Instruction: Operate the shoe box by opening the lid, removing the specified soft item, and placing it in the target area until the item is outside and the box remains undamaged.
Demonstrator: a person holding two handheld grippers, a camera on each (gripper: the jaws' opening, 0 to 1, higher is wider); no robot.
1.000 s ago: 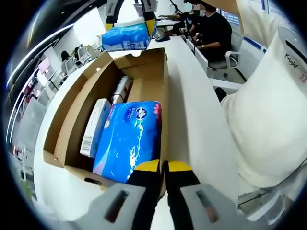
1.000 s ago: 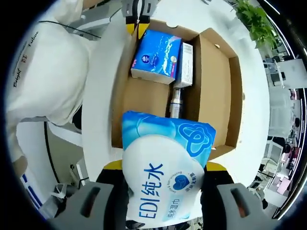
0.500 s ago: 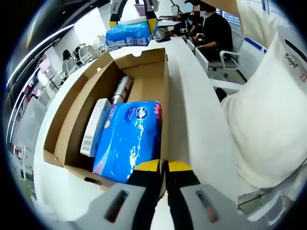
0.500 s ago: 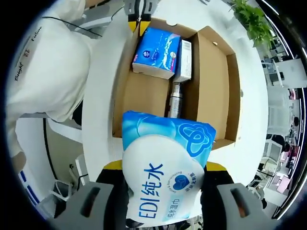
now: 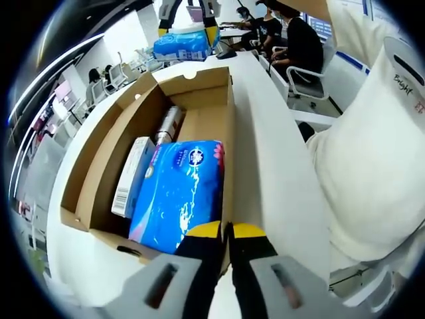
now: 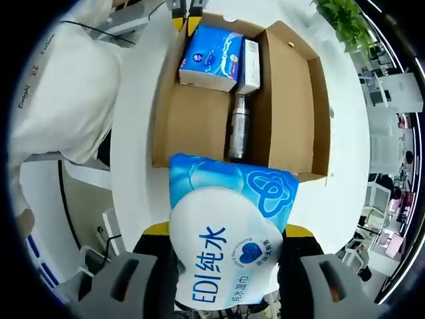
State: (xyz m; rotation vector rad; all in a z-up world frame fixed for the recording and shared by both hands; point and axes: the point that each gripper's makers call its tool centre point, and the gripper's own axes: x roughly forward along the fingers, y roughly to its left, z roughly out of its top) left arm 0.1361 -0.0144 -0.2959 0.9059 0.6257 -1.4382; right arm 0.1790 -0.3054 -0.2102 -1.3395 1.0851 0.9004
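Right gripper (image 6: 226,232): jaws spread wide around a blue-and-white wet-wipes pack (image 6: 226,252), clamped on both sides, lifted clear above the open shoe box (image 6: 292,100) and outside it. In the left gripper view the same pack (image 5: 181,45) shows far off, beyond the box's far end, held between yellow-tipped jaws of the right gripper (image 5: 186,30).

Left gripper (image 5: 226,231): jaws pressed together, pinching the near wall of the box (image 5: 229,133) at its corner.

Inside the box, nearest the left gripper: a blue tissue pack (image 5: 179,189) lying flat, a narrow white carton (image 5: 131,176) just beside it, then a silver cylinder (image 5: 167,125) further in. The cardboard floor next to the cylinder is bare.

Box sits on a white table (image 5: 272,173). A person in white clothing (image 5: 372,153) stands beside the table. Further back, a seated person in black (image 5: 299,43).
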